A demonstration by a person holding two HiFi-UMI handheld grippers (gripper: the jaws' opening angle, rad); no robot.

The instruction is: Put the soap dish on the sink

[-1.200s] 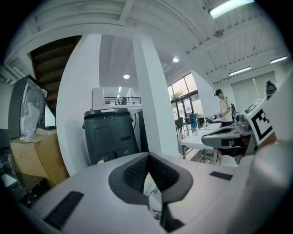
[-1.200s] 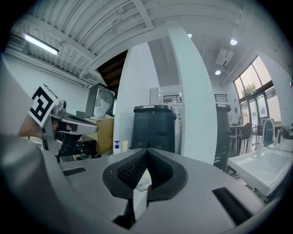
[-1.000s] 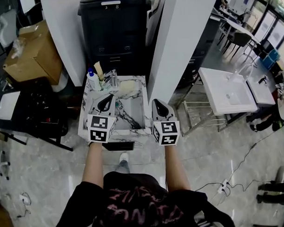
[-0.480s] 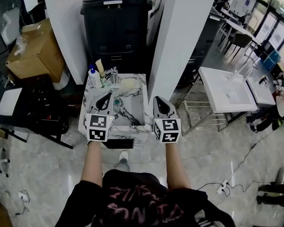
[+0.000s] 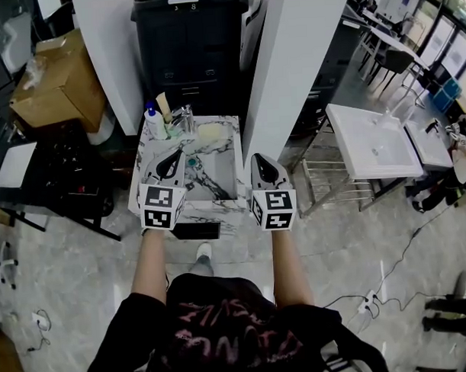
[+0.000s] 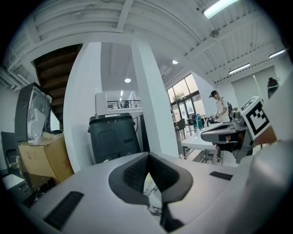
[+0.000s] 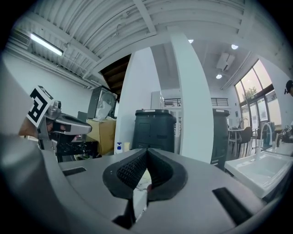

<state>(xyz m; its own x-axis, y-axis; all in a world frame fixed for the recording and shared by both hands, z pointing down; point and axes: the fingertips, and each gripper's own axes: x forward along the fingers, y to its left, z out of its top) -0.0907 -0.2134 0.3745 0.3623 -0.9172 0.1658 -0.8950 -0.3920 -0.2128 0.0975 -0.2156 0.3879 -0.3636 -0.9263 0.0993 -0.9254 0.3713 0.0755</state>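
Lying beyond left hand-held gripper point(image 5: 174, 159): soap dish point(image 5: 209, 133).

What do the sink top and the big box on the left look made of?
Sink top: white with dark veins and a slight sheen, so marble or a marble-pattern finish; which one is unclear. Box: cardboard, judging by its flat, matte tan faces.

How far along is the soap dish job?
Possibly done: a pale yellow item, maybe the soap dish, lies on the back rim of the marble sink. In hand: nothing; the left hand-held gripper and right hand-held gripper are shut and empty. Left: seemingly nothing.
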